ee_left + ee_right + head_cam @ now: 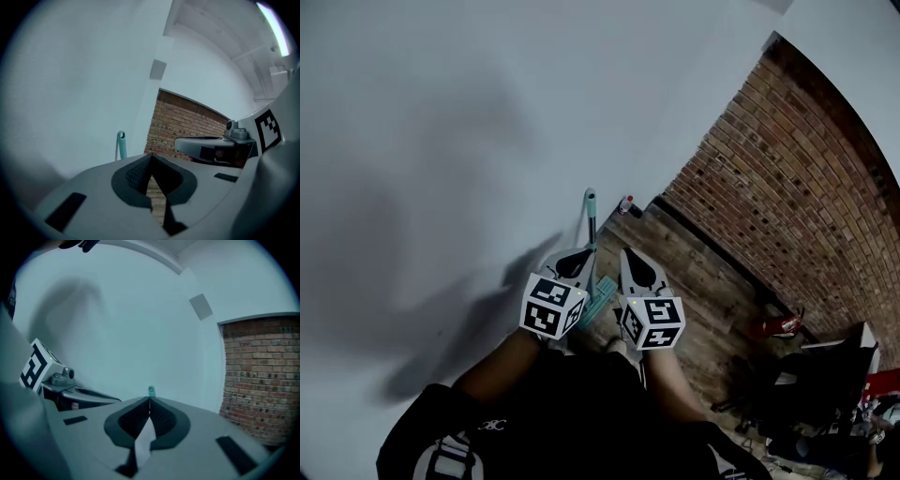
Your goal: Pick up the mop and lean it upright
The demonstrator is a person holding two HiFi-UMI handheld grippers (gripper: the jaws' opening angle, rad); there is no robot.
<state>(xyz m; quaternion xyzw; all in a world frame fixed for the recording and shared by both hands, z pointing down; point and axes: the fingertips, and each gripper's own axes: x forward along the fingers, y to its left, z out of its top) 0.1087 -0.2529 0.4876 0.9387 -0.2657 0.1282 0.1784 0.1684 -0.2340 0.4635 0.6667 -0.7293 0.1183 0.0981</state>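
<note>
Mop (592, 217) upright, handle against wall (441, 131), head on floor just ahead. Left gripper (581, 253) clenched, empty. Right gripper (628, 255) clenched, empty. Leaning looks done; only backing away left, I judge.

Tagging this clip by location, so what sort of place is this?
Likely an indoor loft or workshop corner: a white wall, a bare brick wall and a wooden plank floor.
</note>
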